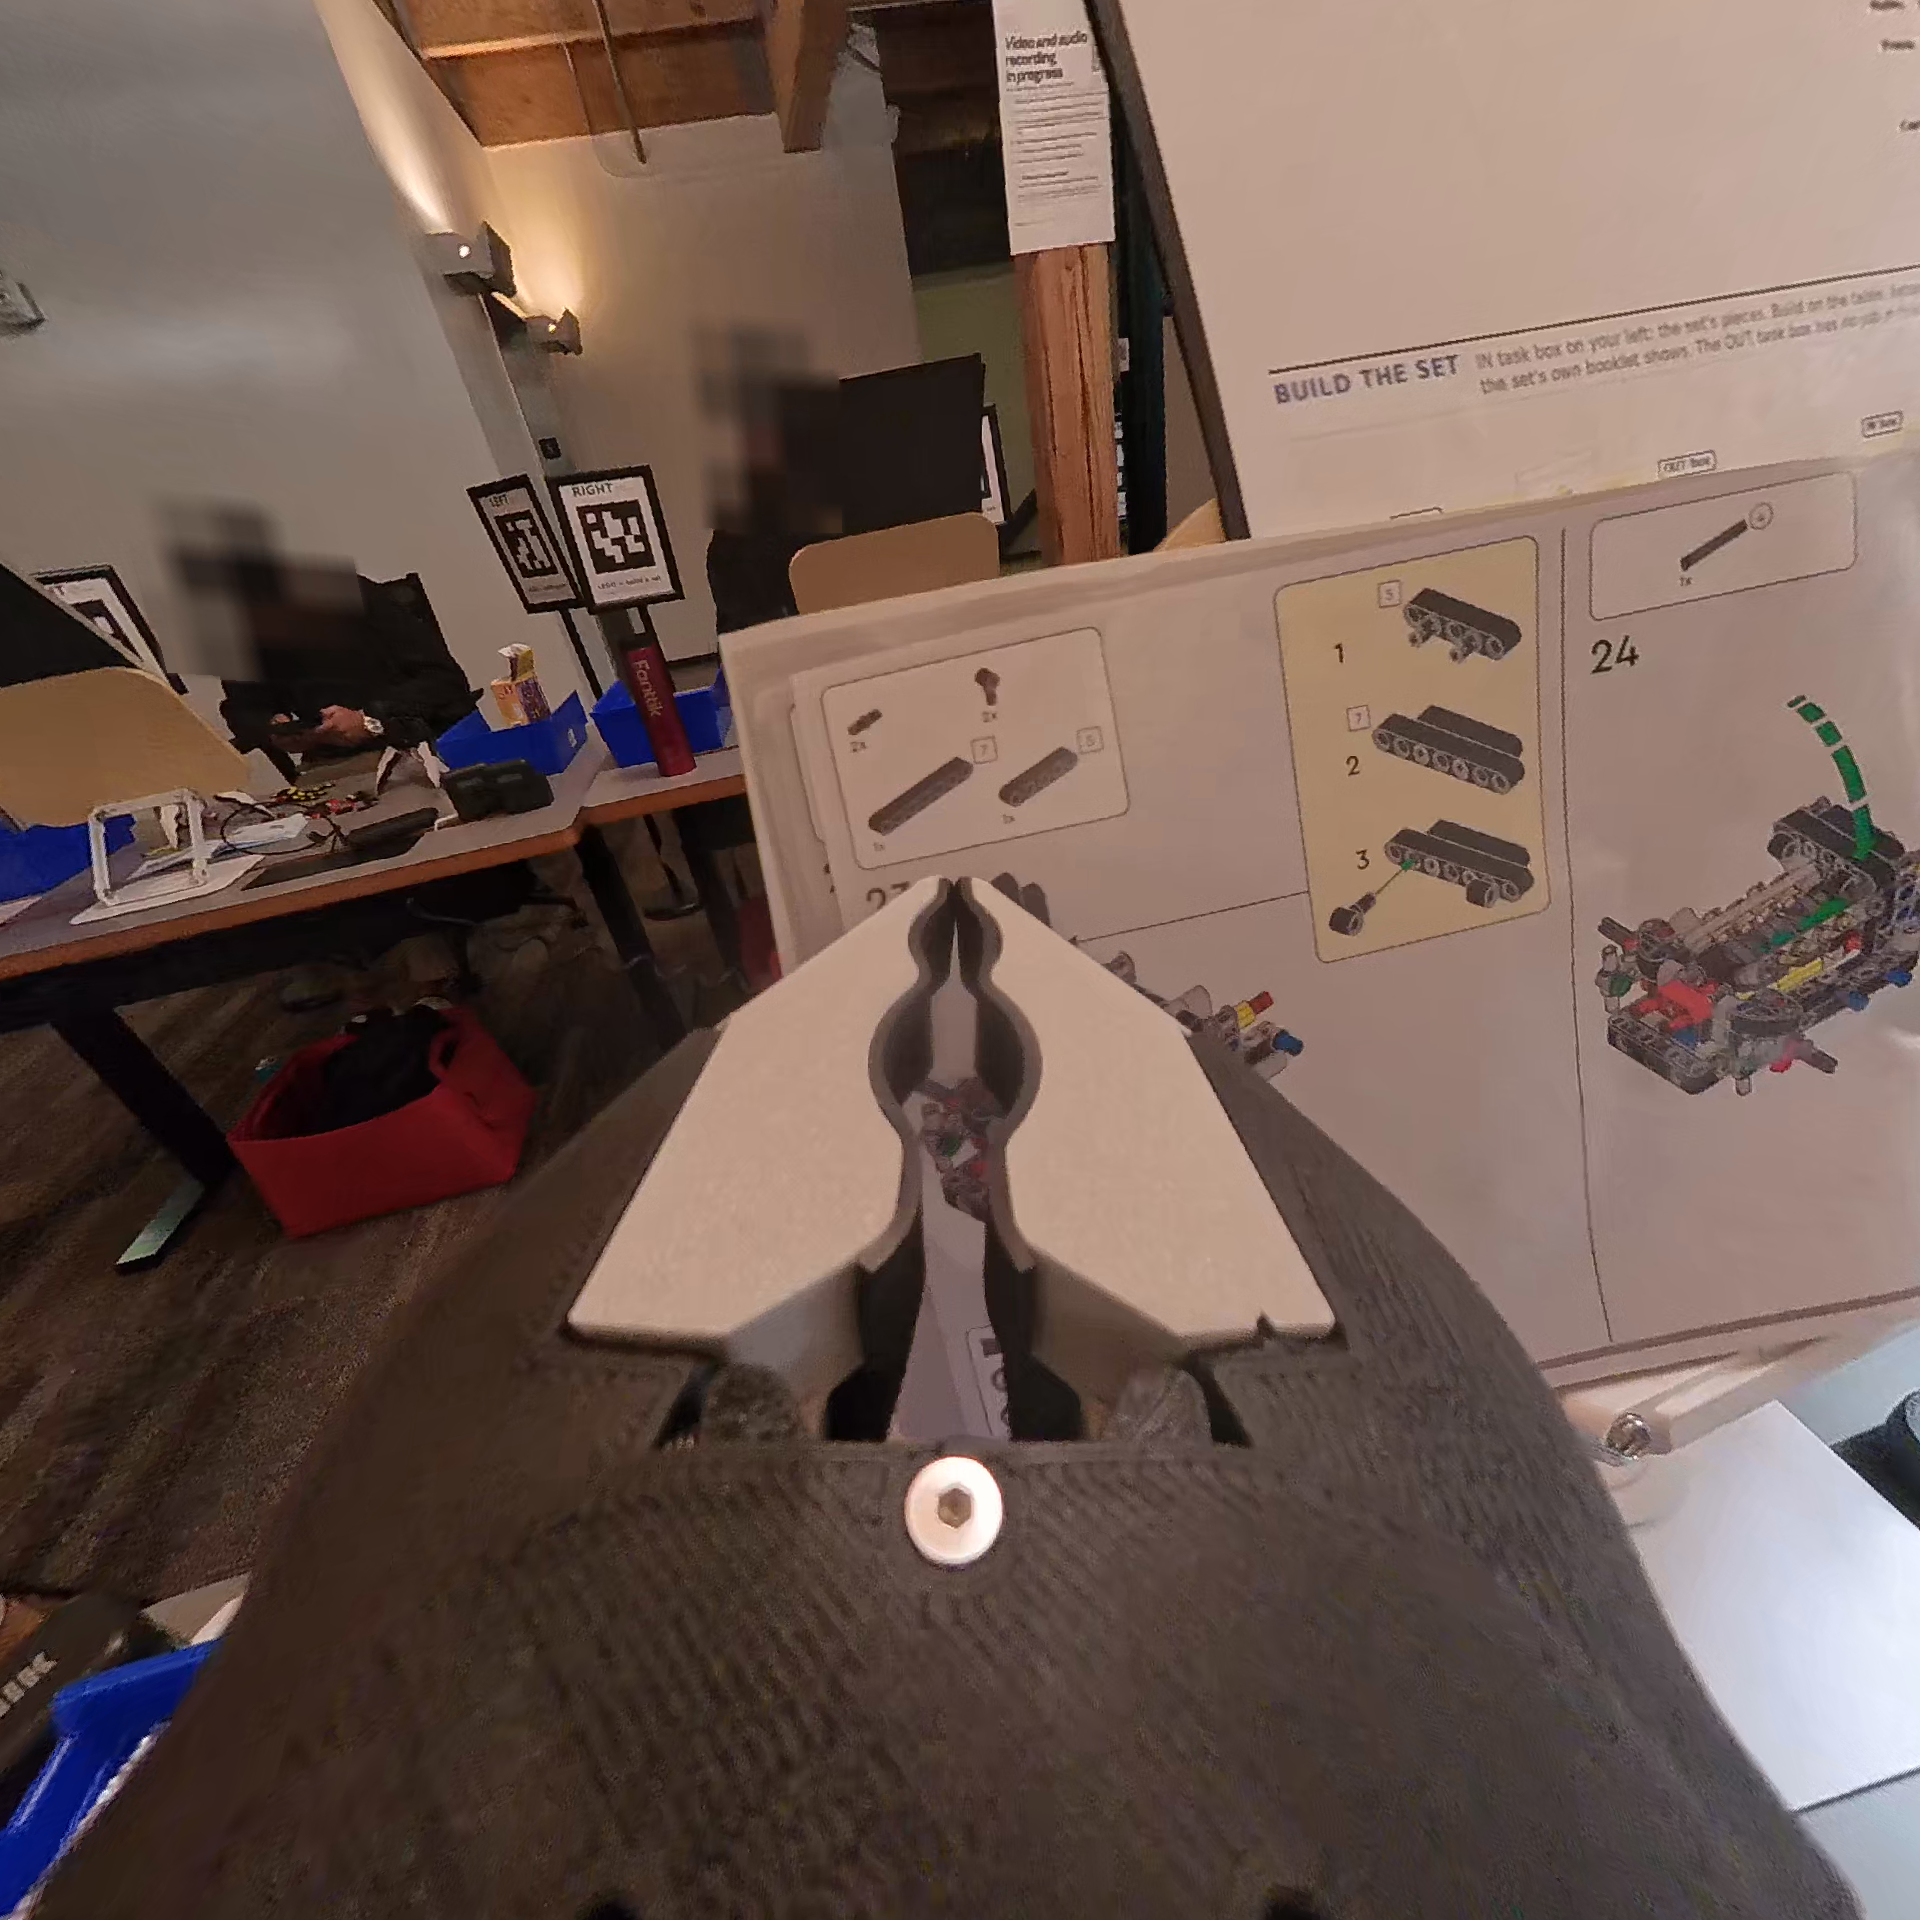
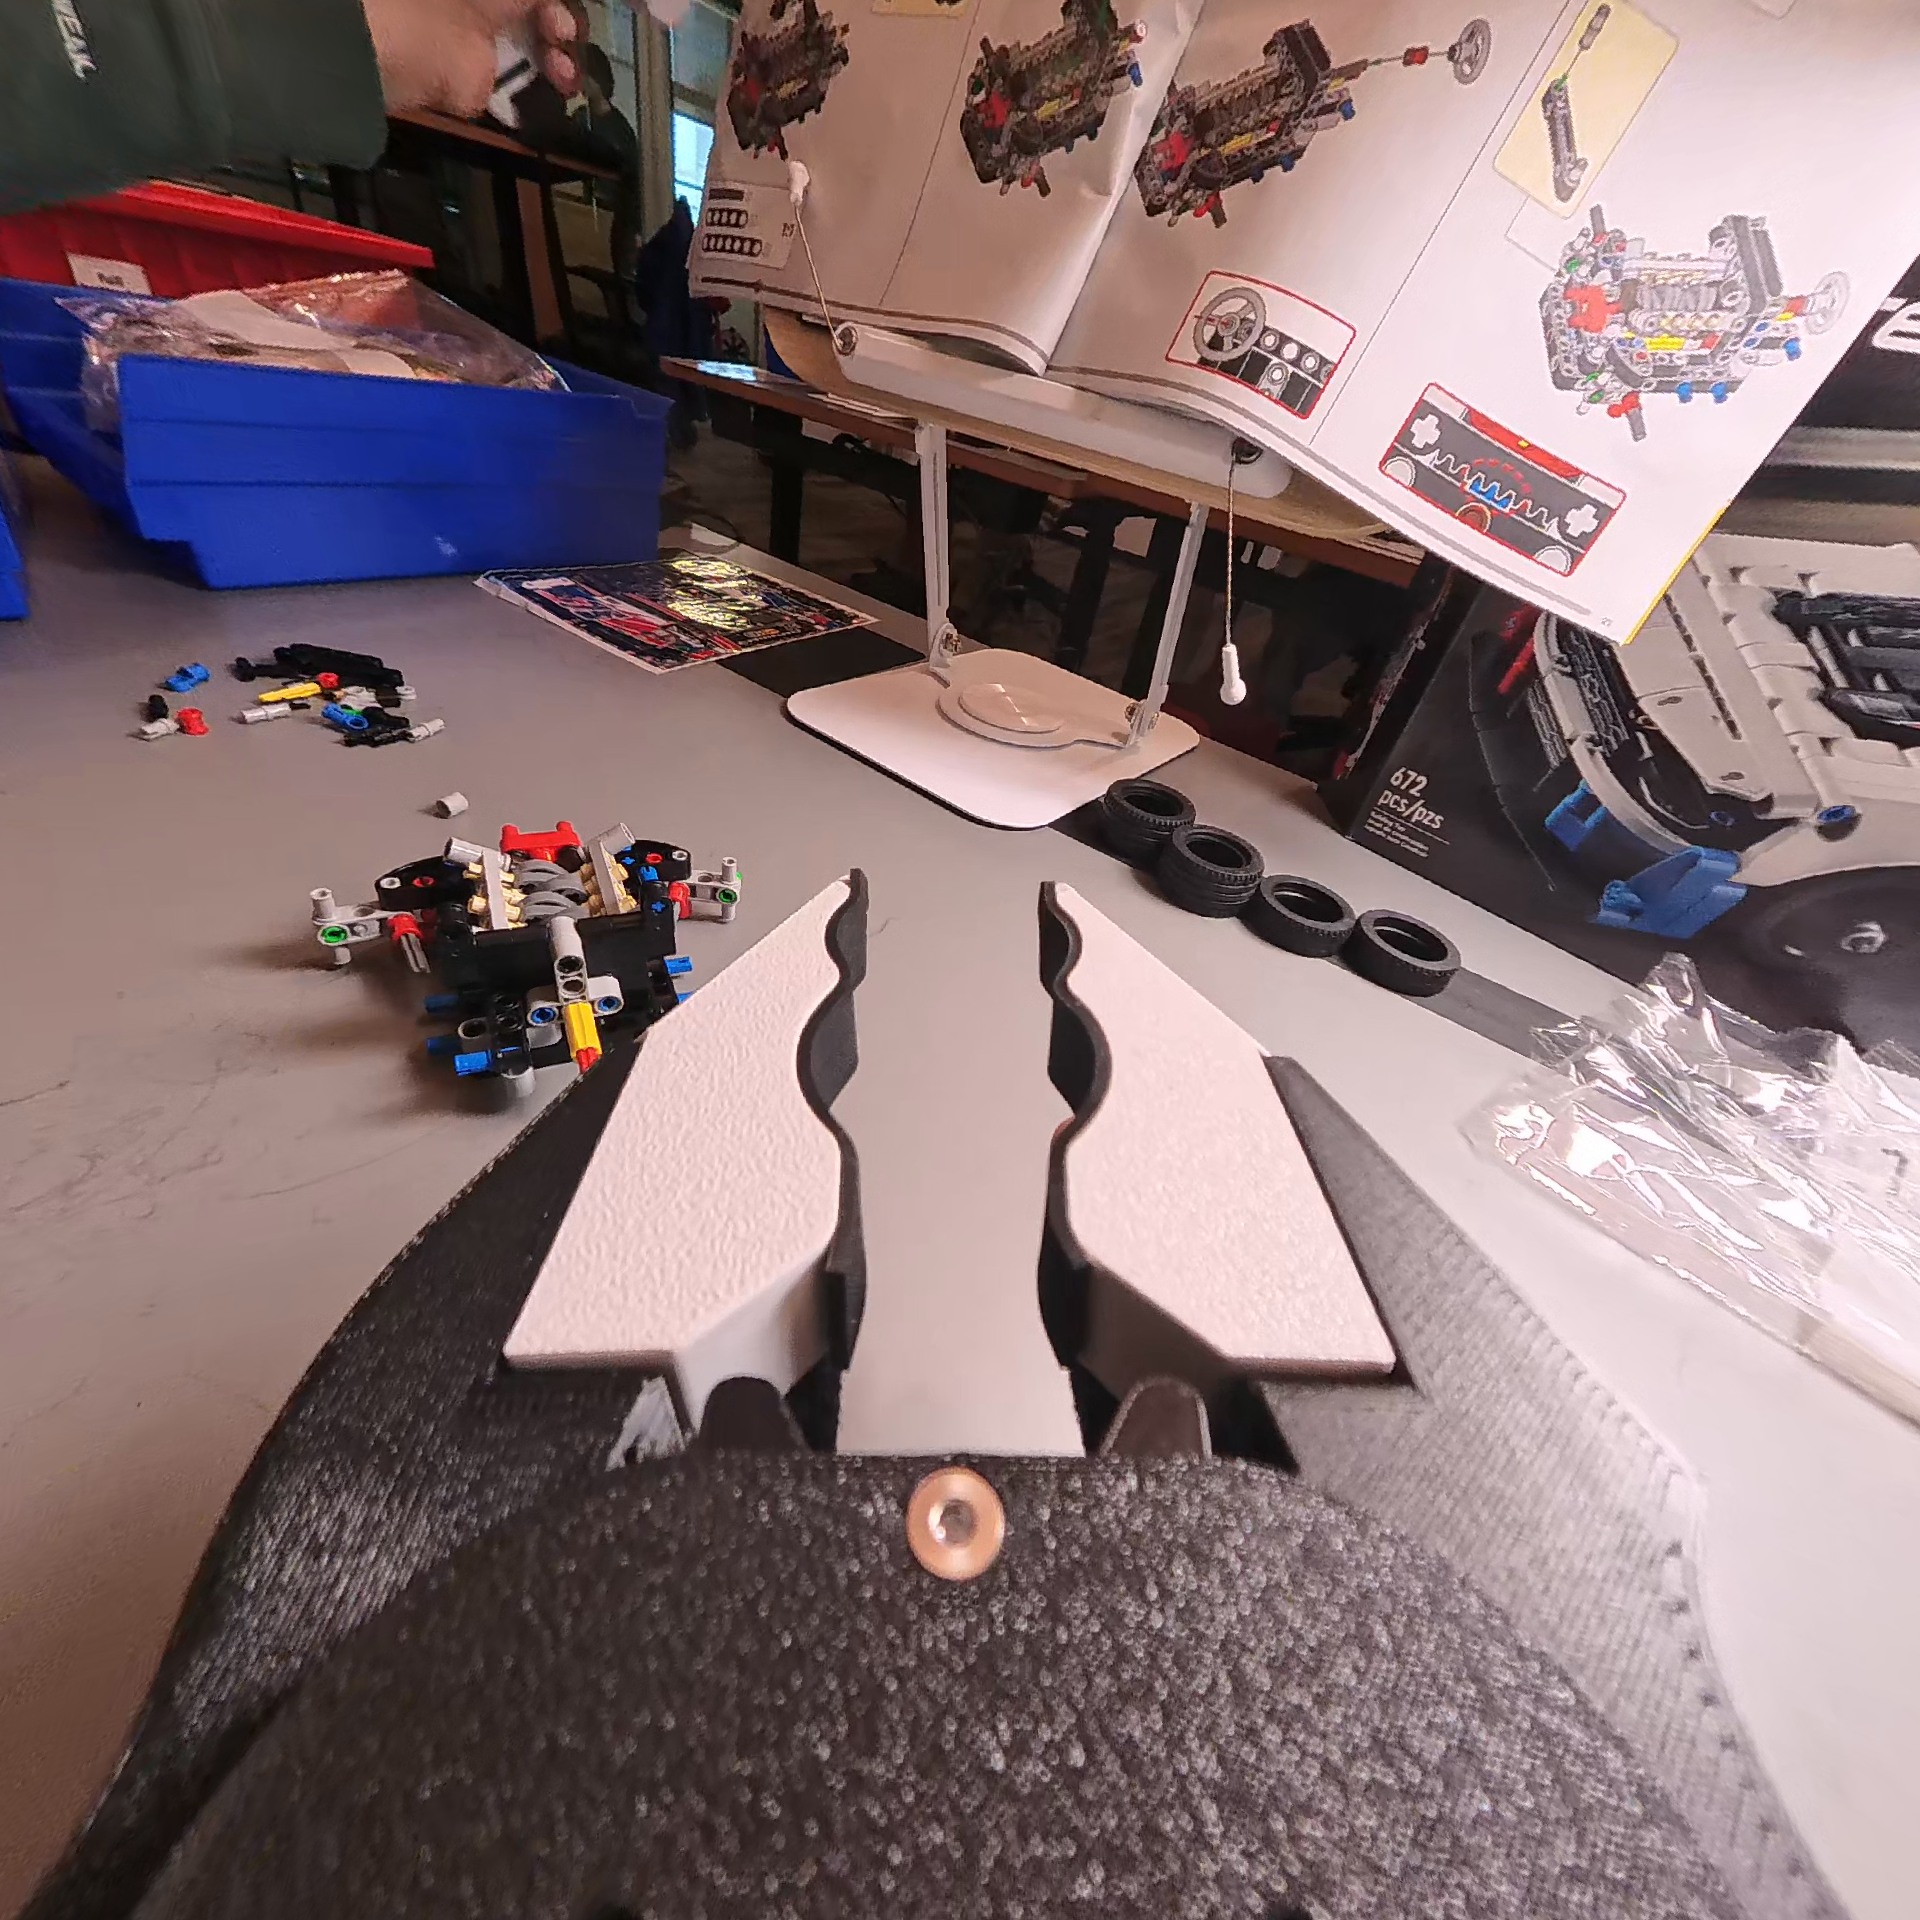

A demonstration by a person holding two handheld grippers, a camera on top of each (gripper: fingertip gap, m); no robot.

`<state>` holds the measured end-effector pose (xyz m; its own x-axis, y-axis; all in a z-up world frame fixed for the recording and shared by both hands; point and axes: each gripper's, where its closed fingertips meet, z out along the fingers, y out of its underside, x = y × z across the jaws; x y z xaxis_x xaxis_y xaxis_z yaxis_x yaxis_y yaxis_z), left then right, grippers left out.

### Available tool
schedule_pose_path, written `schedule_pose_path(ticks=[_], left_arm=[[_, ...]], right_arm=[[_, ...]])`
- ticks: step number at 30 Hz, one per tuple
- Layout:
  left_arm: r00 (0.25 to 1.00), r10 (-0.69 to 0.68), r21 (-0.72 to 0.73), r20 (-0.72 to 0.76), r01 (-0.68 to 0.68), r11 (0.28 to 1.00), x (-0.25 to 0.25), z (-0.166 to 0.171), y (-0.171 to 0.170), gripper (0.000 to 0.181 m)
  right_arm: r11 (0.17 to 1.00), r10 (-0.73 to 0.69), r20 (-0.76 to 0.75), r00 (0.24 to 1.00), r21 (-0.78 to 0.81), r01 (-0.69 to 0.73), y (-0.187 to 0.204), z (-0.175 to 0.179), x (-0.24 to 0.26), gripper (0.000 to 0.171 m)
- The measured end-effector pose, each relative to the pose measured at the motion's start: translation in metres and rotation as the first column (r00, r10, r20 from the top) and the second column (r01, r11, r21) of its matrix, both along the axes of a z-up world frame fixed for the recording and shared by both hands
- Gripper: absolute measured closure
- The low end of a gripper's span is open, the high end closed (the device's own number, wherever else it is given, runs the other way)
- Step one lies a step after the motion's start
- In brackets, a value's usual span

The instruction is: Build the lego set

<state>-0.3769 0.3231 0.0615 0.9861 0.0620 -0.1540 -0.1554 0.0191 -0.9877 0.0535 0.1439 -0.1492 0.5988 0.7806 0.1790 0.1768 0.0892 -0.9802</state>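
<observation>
In the left wrist view my left gripper (image 1: 956, 888) is shut, its tips pointing at the left page of the open instruction booklet (image 1: 1455, 883). I see nothing held between the tips; only the page shows through the gaps. In the right wrist view my right gripper (image 2: 951, 894) is open and empty, low over the grey table (image 2: 208, 1143). The partly built lego assembly (image 2: 520, 935) lies just left of its left finger. A small pile of loose pieces (image 2: 291, 696) lies farther left. The booklet (image 2: 1351, 260) rests on a white stand (image 2: 997, 727) ahead.
Several black tyres (image 2: 1278, 904) lie beside the set's box (image 2: 1662, 779) at the right. A clear plastic bag (image 2: 1714, 1143) lies nearer. A sticker sheet (image 2: 675, 608), blue bins (image 2: 364, 468) and a red bin (image 2: 208, 239) are at the left. A sleeved hand (image 2: 468, 52) shows top left. Tip to tip, the grippers are about 50 centimetres apart.
</observation>
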Motion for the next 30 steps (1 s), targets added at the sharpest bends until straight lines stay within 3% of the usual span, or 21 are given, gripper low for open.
schedule_pose_path(ticks=[20, 30], left_arm=[[0.999, -0.046, 0.000, -0.023, 0.046, 0.999, 0.014, -0.001, -0.015, 0.181], [0.998, -0.019, 0.012, -0.068, 0.019, 1.000, -0.004, -0.002, -0.054, 0.181]], right_arm=[[1.000, 0.013, 0.013, 1.000, -0.005, -0.013, -0.002, -0.003, -0.003, 0.139], [1.000, 0.017, 0.010, 1.000, 0.004, -0.017, -0.004, -0.001, -0.004, 0.139]])
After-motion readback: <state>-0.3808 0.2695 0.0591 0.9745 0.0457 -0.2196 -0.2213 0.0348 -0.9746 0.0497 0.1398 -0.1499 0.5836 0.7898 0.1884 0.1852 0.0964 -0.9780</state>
